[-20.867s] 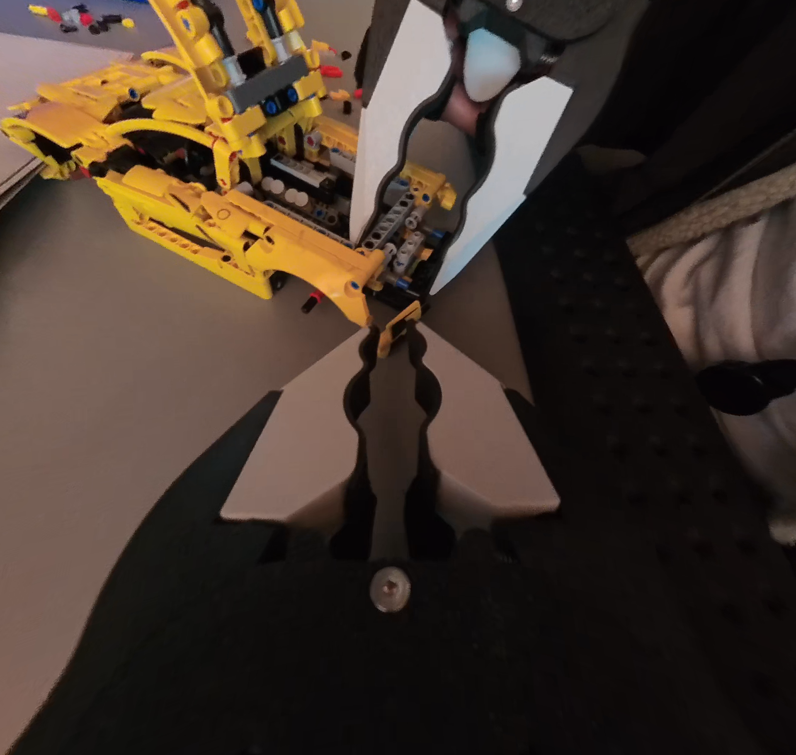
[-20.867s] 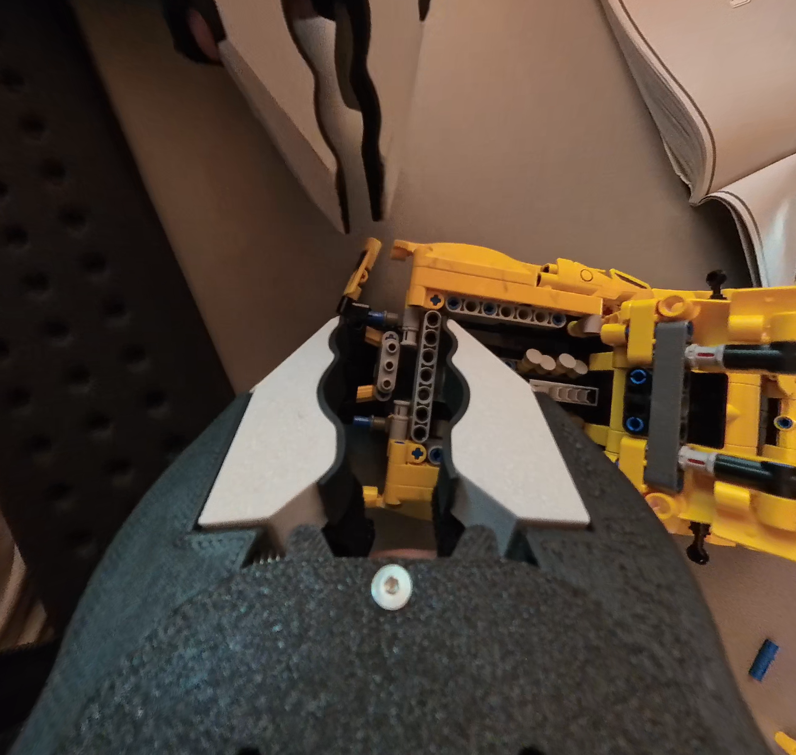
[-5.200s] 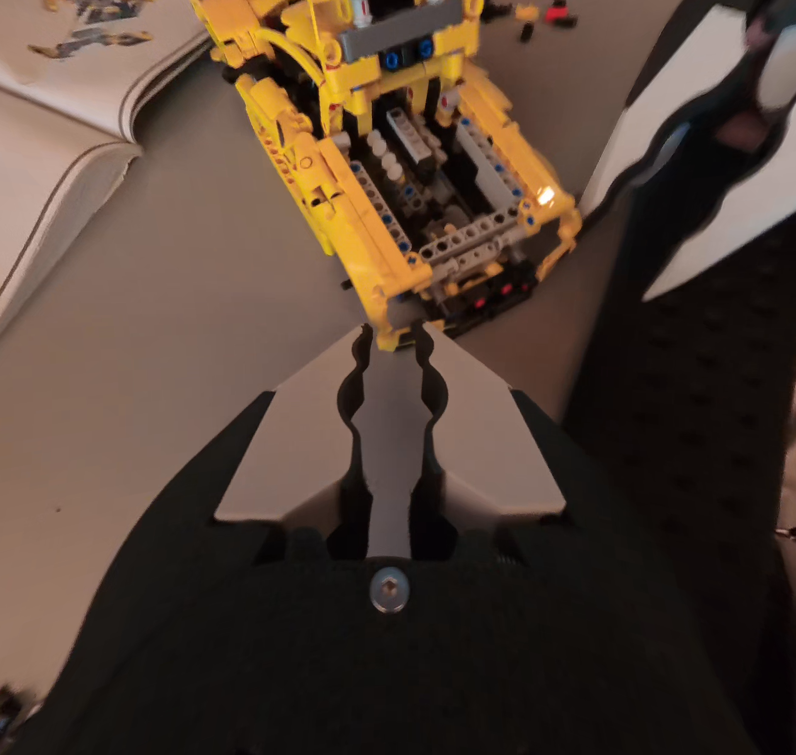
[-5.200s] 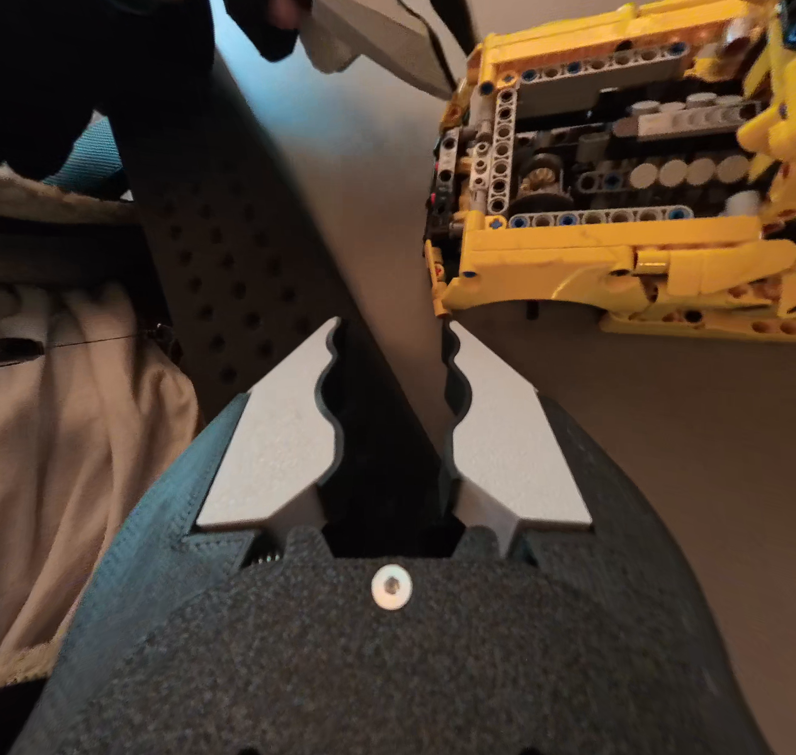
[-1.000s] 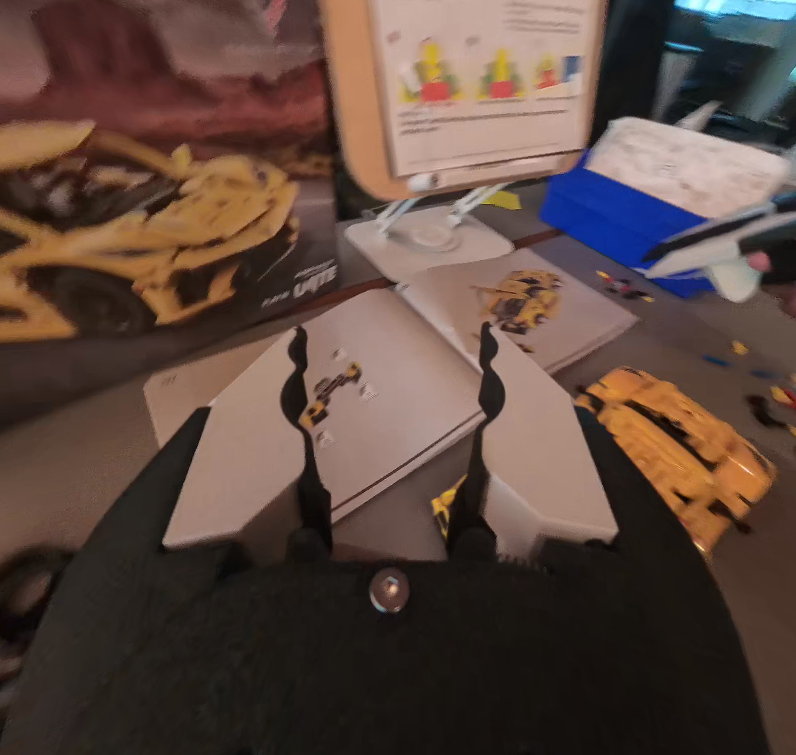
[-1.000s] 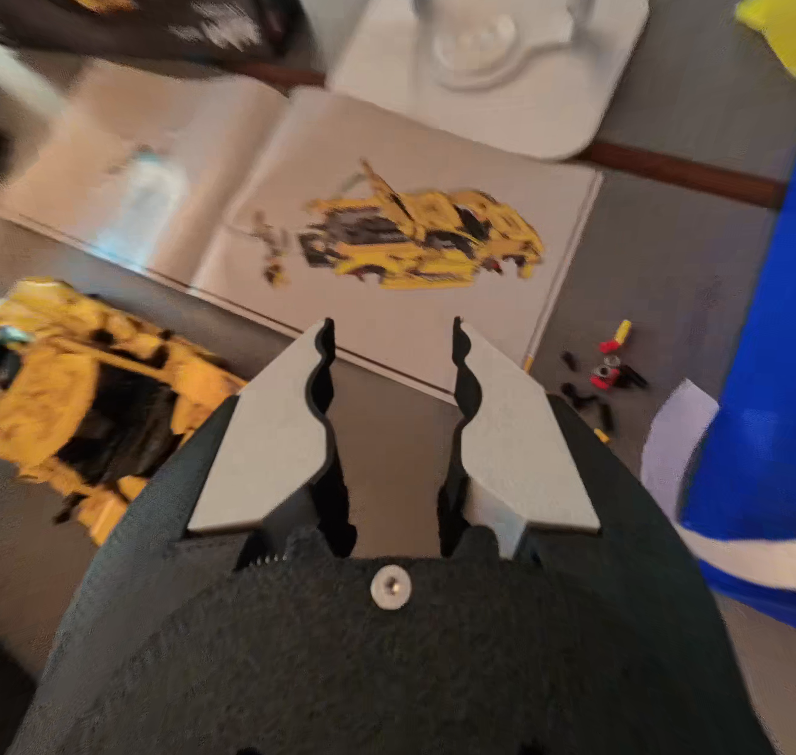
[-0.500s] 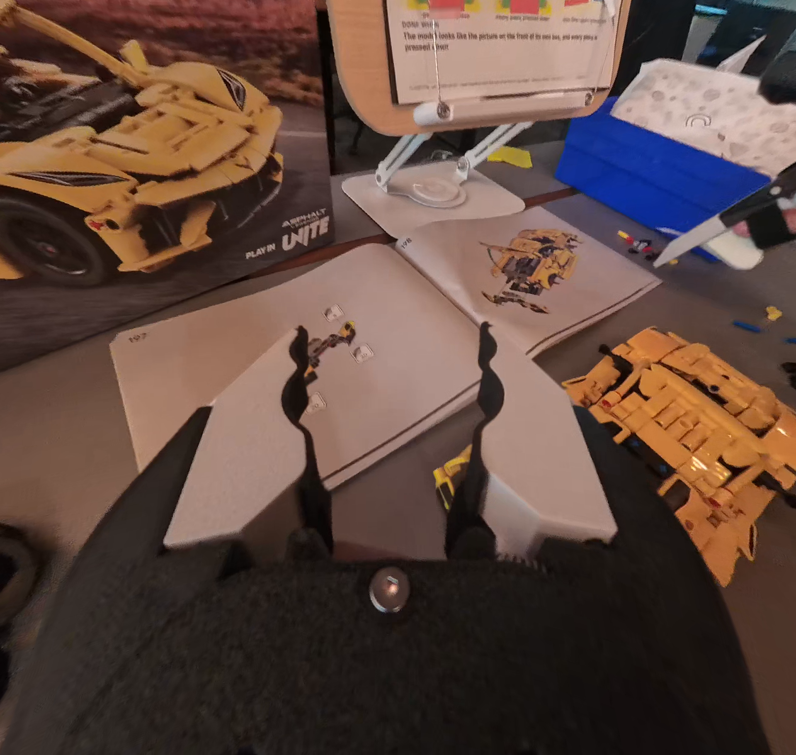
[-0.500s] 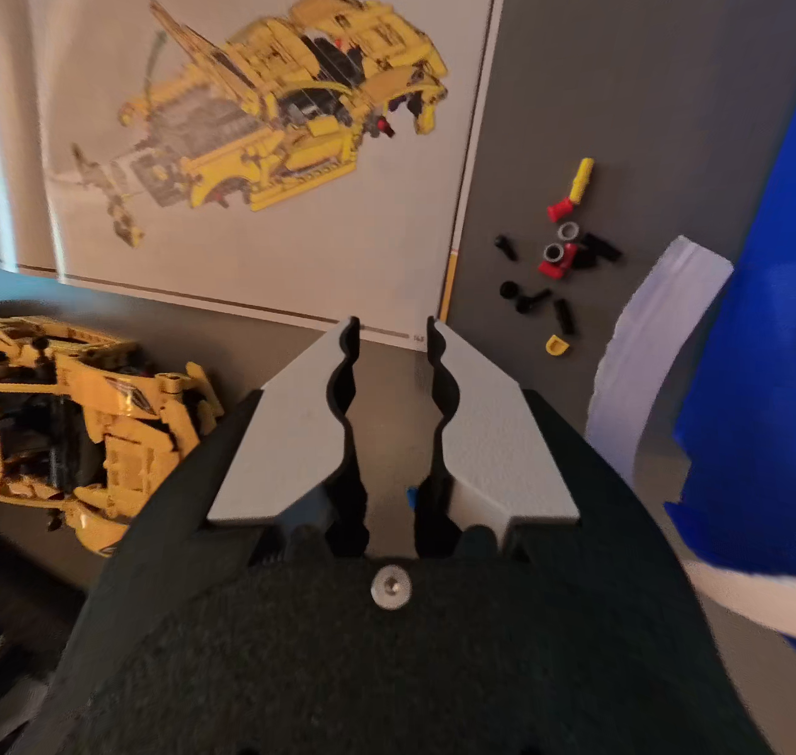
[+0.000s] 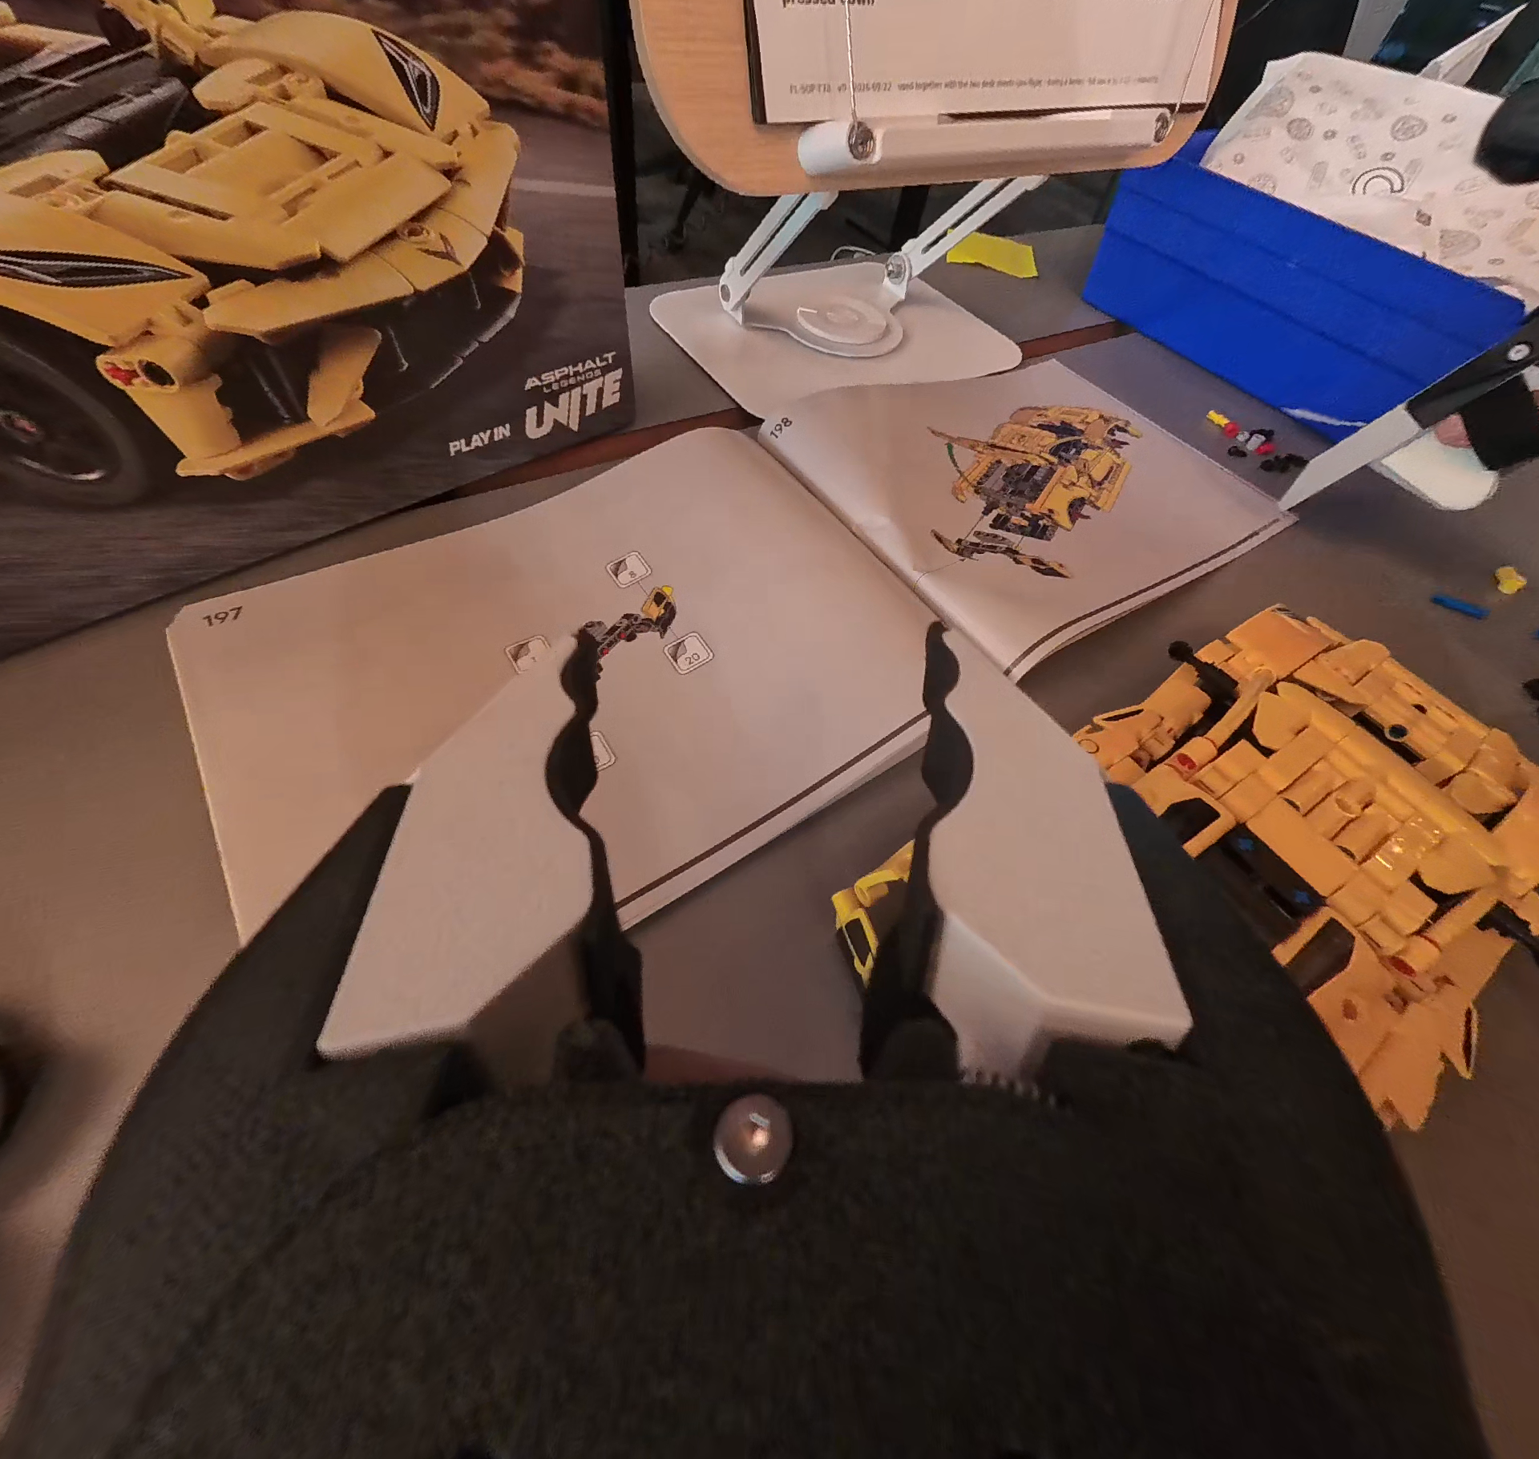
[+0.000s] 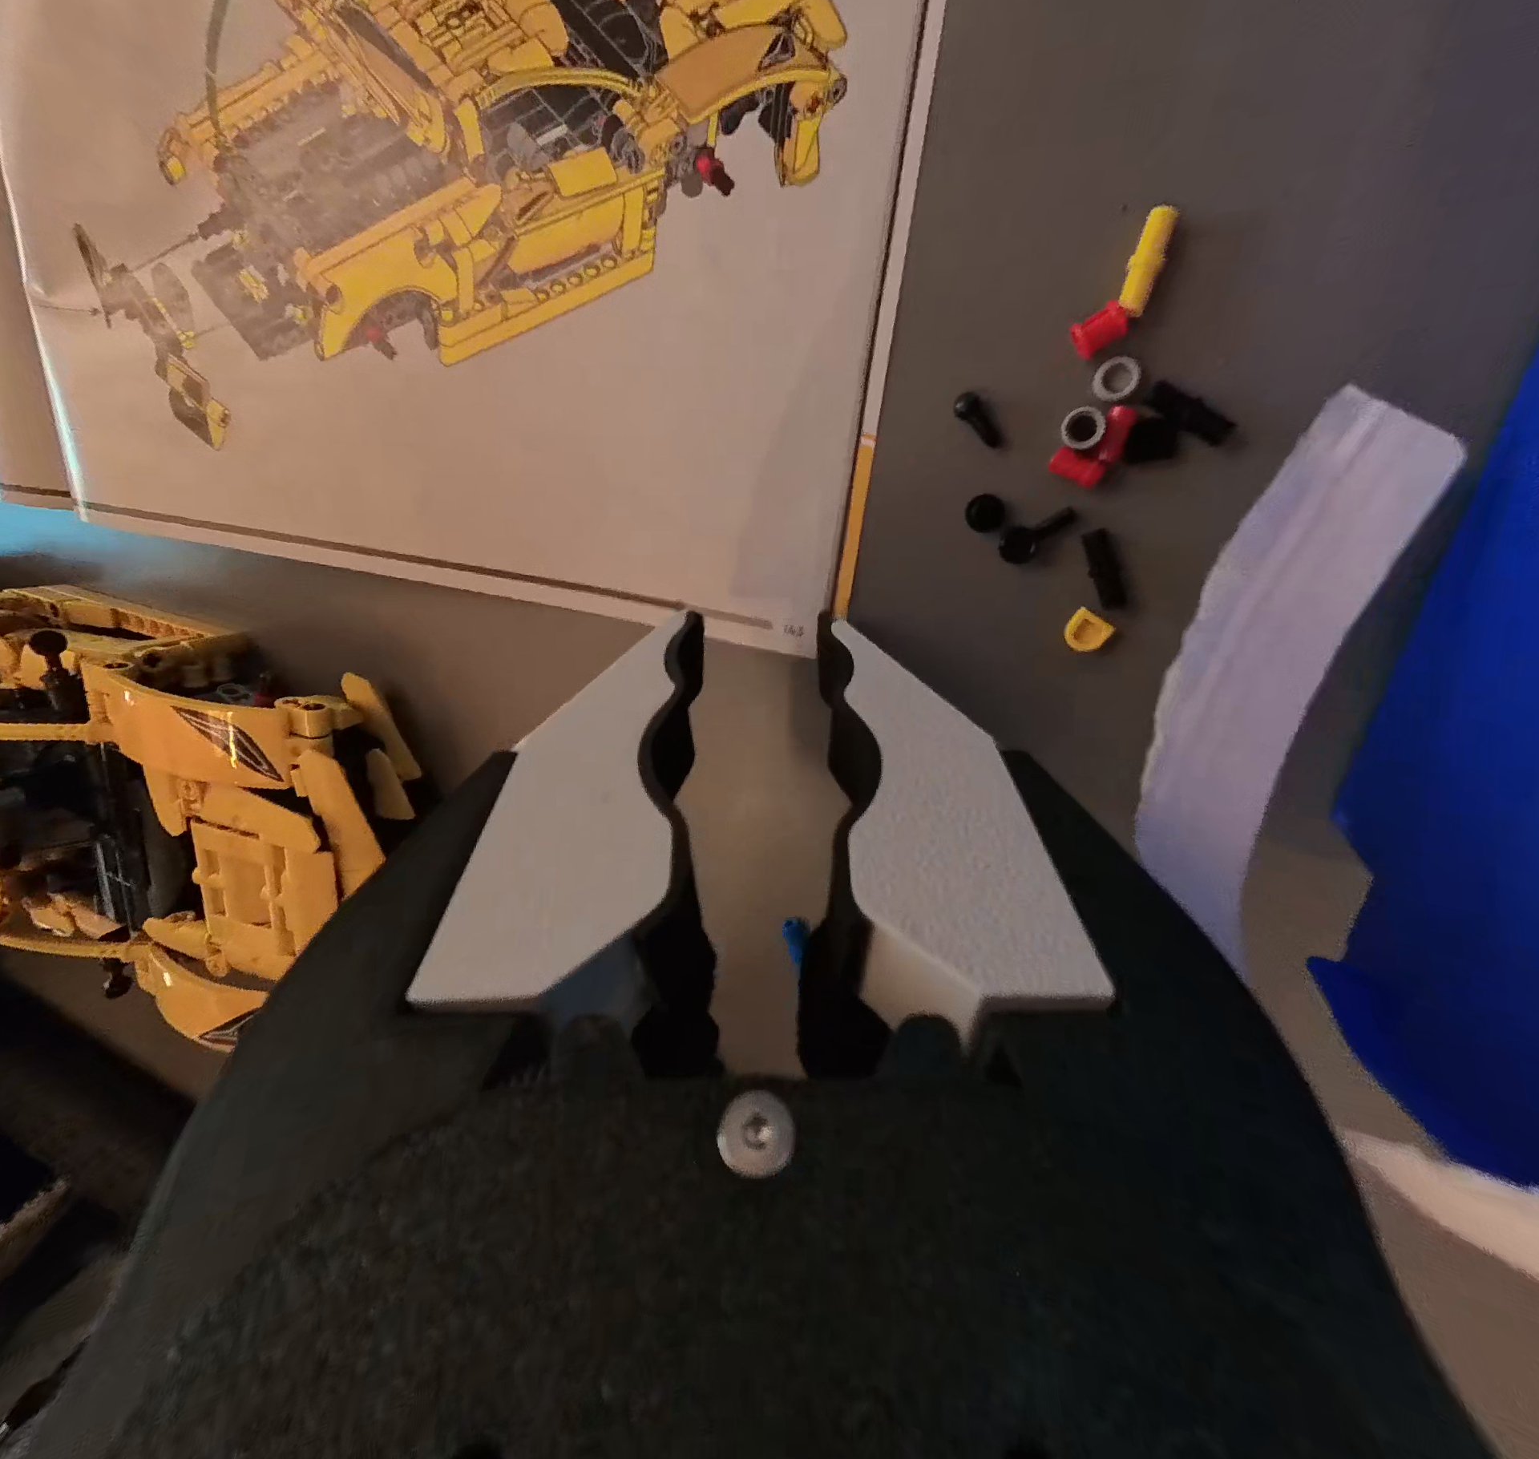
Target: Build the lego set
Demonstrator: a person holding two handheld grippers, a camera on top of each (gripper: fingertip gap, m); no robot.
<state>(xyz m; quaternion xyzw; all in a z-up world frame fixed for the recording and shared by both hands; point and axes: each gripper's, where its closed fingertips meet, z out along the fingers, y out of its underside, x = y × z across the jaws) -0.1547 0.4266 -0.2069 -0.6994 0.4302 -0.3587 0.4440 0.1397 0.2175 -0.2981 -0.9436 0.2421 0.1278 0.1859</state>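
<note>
The yellow lego car [image 9: 1332, 794] lies on the grey table to the right of my left gripper [image 9: 756, 653], which is open wide, empty, and hovers over the open instruction booklet [image 9: 583, 711]. A small yellow piece [image 9: 854, 919] lies on the table, partly hidden behind its right finger. My right gripper [image 10: 759, 628] is open with a narrow gap, above the table between the car [image 10: 191, 794] and several loose small pieces [image 10: 1099, 436]. A small blue piece [image 10: 795, 940] shows low in its gap; I cannot tell whether the piece is on the table. The right gripper also shows in the left wrist view [image 9: 1399, 436].
The set's box [image 9: 250, 211] stands at the back left. A sheet stand [image 9: 833, 328] is behind the booklet. A blue bin [image 9: 1291, 295] with white paper is at the back right and close on the right in the right wrist view [image 10: 1457, 753]. The booklet page [image 10: 500, 295] lies ahead. About 40 cm separates my left fingertips from my right. To reach the small blue piece [image 10: 795, 940] in a straight line is about 9 cm for my right fingers, about 35 cm for my left. Look for it in the left wrist view [image 9: 1442, 605] too. From the right gripper's tips to the car [image 10: 191, 794] is close to 15 cm. My left wrist view [image 9: 1333, 670] looks at it from another angle.
Both grippers have left the car's rear end, and the left one has opened. Over the last second the right gripper's jaws narrowed and it moved toward the loose pieces. The left gripper barely moved.
</note>
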